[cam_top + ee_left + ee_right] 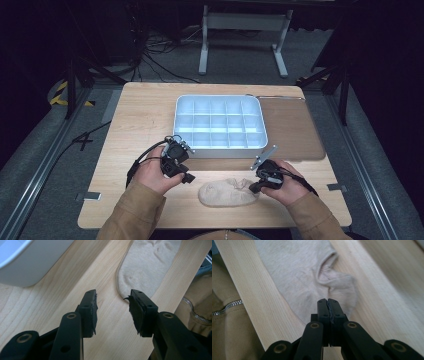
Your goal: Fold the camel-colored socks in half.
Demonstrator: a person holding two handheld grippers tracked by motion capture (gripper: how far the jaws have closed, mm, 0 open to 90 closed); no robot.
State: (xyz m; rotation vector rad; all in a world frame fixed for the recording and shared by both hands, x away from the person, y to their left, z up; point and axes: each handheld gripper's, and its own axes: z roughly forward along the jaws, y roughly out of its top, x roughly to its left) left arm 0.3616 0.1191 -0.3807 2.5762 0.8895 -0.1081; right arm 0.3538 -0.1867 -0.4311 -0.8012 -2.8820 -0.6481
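A beige sock (225, 194) lies flat on the wooden table near its front edge, between my two hands. My right gripper (253, 187) sits at the sock's right end. In the right gripper view its jaws (328, 302) are pressed together on the sock (294, 272), whose fabric puckers up toward the tips. My left gripper (186, 178) hovers just left of the sock. Its jaws (113, 305) stand open over bare wood with nothing between them, and the sock's rounded end (150, 267) lies just beyond the right-hand jaw.
A white tray (220, 147) with several small compartments stands in the middle of the table, behind both hands; its corner (22, 262) is near the left gripper. A brown mat (295, 130) lies to its right. My tan sleeves reach in over the front edge.
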